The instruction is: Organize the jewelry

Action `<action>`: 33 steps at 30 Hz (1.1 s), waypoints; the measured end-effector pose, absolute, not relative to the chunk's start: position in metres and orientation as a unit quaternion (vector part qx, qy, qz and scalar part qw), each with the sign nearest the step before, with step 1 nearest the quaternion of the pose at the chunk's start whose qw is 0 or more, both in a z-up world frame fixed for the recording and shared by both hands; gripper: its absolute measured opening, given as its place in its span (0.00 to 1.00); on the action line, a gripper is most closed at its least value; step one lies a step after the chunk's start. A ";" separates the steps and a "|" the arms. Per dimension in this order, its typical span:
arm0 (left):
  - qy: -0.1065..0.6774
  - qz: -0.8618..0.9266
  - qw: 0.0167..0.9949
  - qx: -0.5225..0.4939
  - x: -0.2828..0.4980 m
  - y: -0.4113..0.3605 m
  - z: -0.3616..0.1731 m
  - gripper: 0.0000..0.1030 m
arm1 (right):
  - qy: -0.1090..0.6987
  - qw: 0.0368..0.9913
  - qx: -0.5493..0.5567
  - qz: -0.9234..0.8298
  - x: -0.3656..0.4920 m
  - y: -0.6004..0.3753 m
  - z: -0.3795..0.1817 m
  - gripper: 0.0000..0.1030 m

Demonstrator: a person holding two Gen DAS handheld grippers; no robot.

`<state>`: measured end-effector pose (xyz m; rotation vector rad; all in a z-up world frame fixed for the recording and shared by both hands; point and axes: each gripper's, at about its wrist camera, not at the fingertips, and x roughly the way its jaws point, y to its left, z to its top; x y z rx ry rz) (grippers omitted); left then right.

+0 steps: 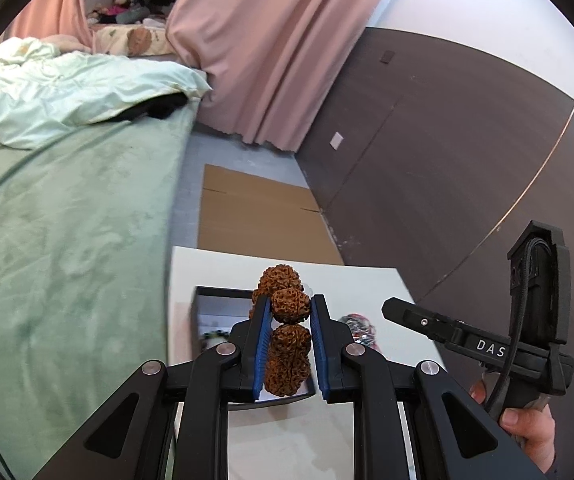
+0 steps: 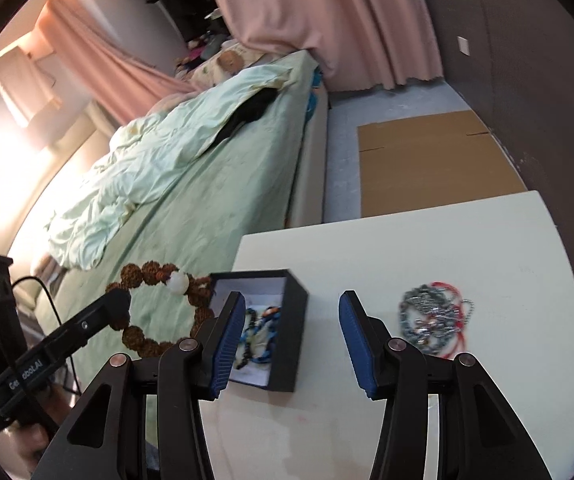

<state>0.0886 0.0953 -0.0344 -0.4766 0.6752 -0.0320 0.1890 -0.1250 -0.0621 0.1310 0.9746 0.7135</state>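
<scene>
Bedside white bench (image 2: 427, 240): left claw (image 1: 287, 312) pinches the brown bead bracelet (image 1: 289, 308) toward the black box (image 2: 287, 320) at twelve o'clock, right claw (image 2: 291, 336) gaping, empty, ready.

Box (image 1: 207, 308) interior (mostly hidden, blurred)

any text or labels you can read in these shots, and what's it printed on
"DAS": white letters on the black body of the right tongs in the left wrist view; the rest runs behind a cable.
"Ge...oool.AI": white letters on the black body of the left tongs in the right wrist view; the middle is blurred, so only partly legible.
Nothing readable on the black rectangular jewelry box or the white table.
</scene>
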 end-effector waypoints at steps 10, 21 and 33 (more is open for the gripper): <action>0.343 -0.001 0.913 -0.221 0.100 0.087 -0.042 0.65 | 0.450 0.822 0.066 0.342 0.186 -0.140 -0.054 0.48; 0.345 0.003 0.918 -0.197 0.083 0.077 -0.038 0.65 | 0.459 0.821 0.063 0.333 0.177 -0.165 -0.054 0.48; 0.358 -0.032 0.919 -0.164 0.073 0.042 -0.041 0.65 | 0.478 0.822 0.085 0.299 0.177 -0.216 -0.061 0.48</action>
